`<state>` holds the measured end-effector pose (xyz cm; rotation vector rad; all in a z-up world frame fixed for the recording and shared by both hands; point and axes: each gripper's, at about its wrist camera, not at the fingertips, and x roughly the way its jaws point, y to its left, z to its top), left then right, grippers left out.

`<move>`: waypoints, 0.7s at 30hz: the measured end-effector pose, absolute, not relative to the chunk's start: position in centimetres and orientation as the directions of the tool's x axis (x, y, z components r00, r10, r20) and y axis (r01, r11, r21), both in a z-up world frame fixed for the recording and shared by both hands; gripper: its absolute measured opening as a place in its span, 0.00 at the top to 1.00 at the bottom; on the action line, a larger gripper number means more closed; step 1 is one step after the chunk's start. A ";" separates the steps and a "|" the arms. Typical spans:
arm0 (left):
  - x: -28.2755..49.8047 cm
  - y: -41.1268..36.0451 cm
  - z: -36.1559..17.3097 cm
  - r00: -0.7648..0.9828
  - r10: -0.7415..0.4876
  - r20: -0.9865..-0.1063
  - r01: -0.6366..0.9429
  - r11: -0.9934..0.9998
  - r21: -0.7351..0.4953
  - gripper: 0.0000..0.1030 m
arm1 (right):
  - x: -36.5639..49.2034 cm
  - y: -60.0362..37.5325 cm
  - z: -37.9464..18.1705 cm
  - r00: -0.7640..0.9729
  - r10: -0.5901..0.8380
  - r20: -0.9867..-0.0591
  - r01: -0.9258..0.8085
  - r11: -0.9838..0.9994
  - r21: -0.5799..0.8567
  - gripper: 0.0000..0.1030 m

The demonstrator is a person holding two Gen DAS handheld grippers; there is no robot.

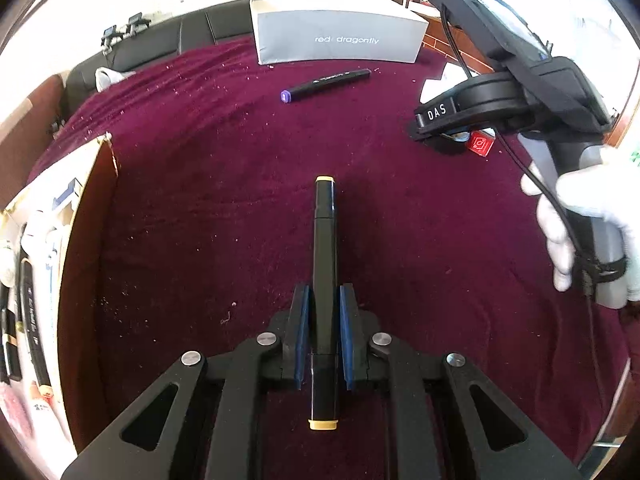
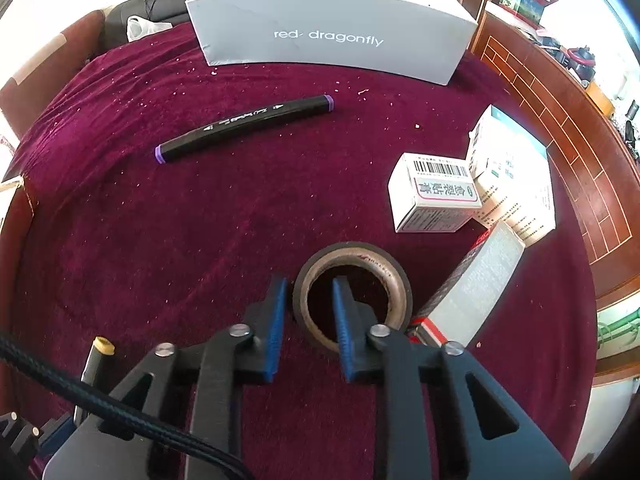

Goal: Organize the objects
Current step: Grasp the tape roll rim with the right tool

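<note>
My left gripper (image 1: 324, 300) is shut on a black marker with yellow caps (image 1: 325, 248), held along the fingers above the maroon cloth; its tip also shows in the right wrist view (image 2: 98, 354). My right gripper (image 2: 310, 288) is open, its right finger inside a roll of dark tape (image 2: 352, 292) and its left finger outside the roll's left wall. A black marker with purple caps (image 2: 244, 128) lies further back on the cloth; it also shows in the left wrist view (image 1: 326, 85). The right gripper's body (image 1: 516, 92) appears at the right of the left wrist view.
A grey shoe box (image 2: 332, 32) stands at the back. White medicine boxes (image 2: 434, 192) and a red-ended box (image 2: 472, 284) lie right of the tape. An open cardboard box (image 1: 52, 240) holding markers and items stands at the left.
</note>
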<state>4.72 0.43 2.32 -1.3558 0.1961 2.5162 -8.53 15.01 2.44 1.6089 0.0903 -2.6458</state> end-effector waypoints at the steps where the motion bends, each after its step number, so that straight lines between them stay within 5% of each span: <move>1: 4.9 0.6 2.3 -0.531 0.164 -0.831 -0.302 -0.953 0.004 0.89 | -8.4 15.0 2.4 -0.458 -0.010 -0.889 0.069 -0.997 -0.025 0.86; 21: 10.4 -1.7 7.2 -0.642 0.170 -0.748 -0.274 -0.962 0.016 0.89 | 0.8 14.1 7.2 -0.520 -0.127 -0.845 0.121 -0.990 0.074 0.92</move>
